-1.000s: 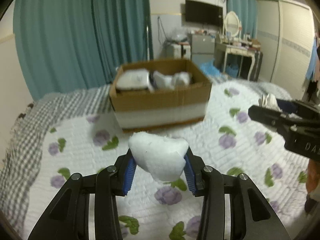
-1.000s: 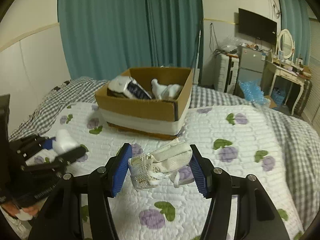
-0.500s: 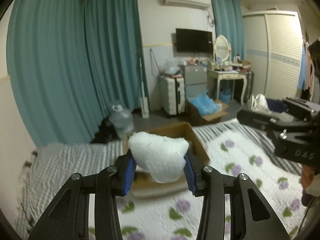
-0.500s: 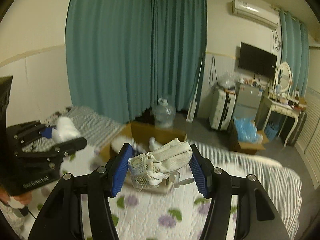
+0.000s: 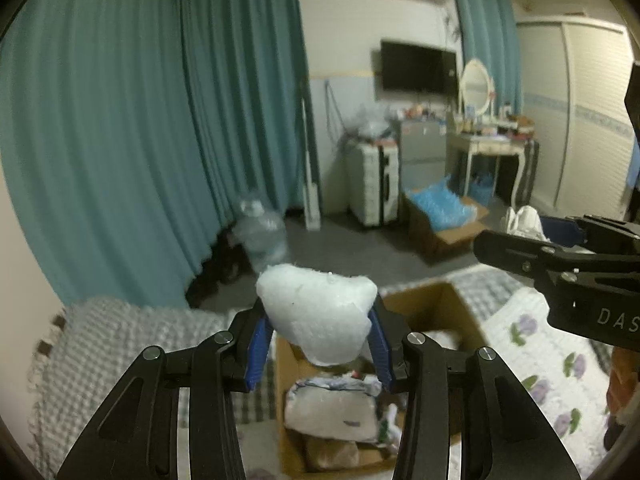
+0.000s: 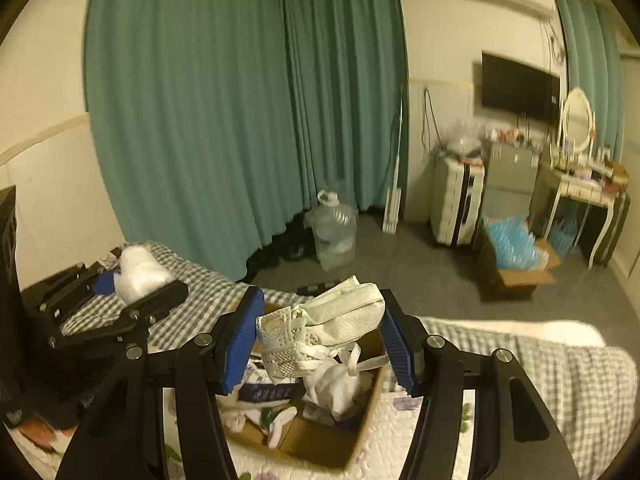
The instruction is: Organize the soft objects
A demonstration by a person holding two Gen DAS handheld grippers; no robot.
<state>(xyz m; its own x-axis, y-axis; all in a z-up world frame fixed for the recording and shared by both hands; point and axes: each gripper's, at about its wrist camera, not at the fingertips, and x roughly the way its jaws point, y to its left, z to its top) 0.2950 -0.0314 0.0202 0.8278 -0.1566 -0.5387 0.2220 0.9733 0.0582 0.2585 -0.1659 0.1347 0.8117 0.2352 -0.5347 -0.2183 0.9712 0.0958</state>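
My left gripper (image 5: 318, 338) is shut on a white fluffy foam lump (image 5: 316, 312), held in the air above an open cardboard box (image 5: 452, 304) that has several soft white items inside. My right gripper (image 6: 320, 340) is shut on a white mesh shoe with laces (image 6: 324, 328), also hanging over the cardboard box (image 6: 320, 448). Each gripper shows in the other's view: the right gripper (image 5: 520, 232) at the right edge, the left gripper (image 6: 132, 280) with its foam lump (image 6: 138, 272) at the left.
The box stands on a bed with a flowered white quilt (image 5: 548, 356) and a grey checked blanket (image 5: 108, 344). Beyond the bed are teal curtains (image 6: 224, 120), a water jug (image 6: 334, 232), a suitcase (image 6: 456, 204), a floor box of blue material (image 6: 516, 256) and a dressing table (image 6: 580, 188).
Both grippers have risen and moved forward with their loads. The box, once well ahead on the quilt, now lies directly below the fingers.
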